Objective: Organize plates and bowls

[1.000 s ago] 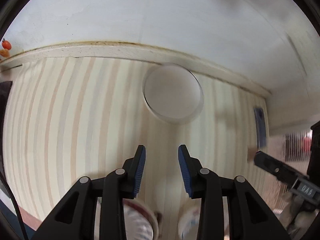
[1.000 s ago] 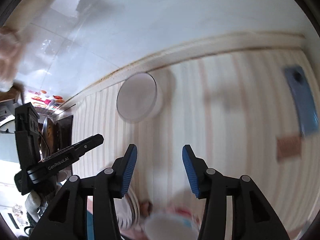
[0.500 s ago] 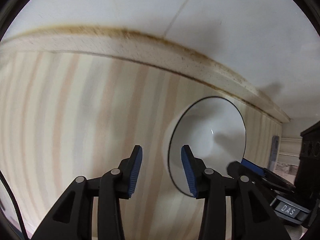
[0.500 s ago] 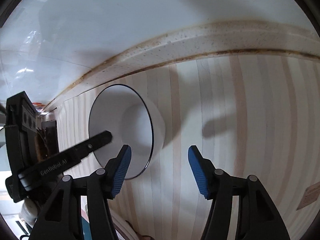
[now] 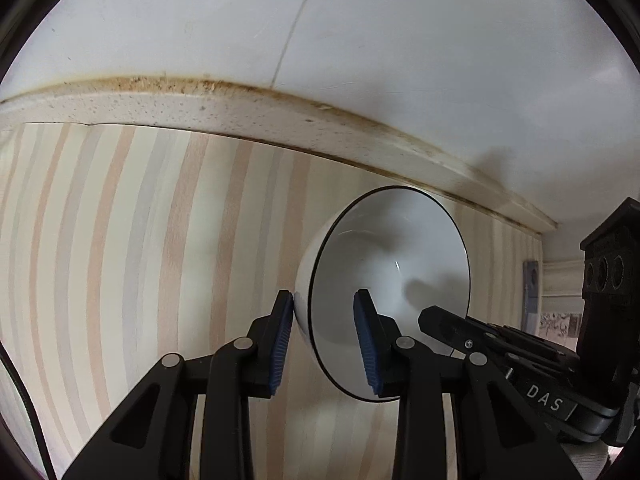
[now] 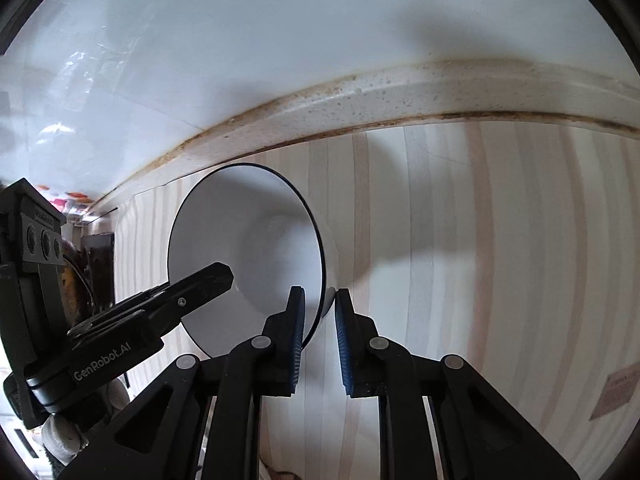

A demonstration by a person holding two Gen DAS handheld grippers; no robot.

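Two grippers are straddling opposite rims of a white bowl (image 5: 392, 280) on a striped worktop (image 5: 140, 240): left gripper (image 5: 325, 340) partly open, right gripper (image 6: 320, 336) narrowed around the rim, though actual contact is unclear.

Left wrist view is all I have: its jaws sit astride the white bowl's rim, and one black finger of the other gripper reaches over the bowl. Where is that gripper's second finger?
Observer: The right gripper straddles the rim on the right side of the bowl, with one of its jaws inside and the other outside the wall.
Operator: Is it clamped?
Observer: I cannot tell. The gap between the jaws is narrow and the rim is in it, but contact isn't clear.
Operator: Is anything else on that side?
Observer: A brown tag lies on the striped table, well apart from the bowl.
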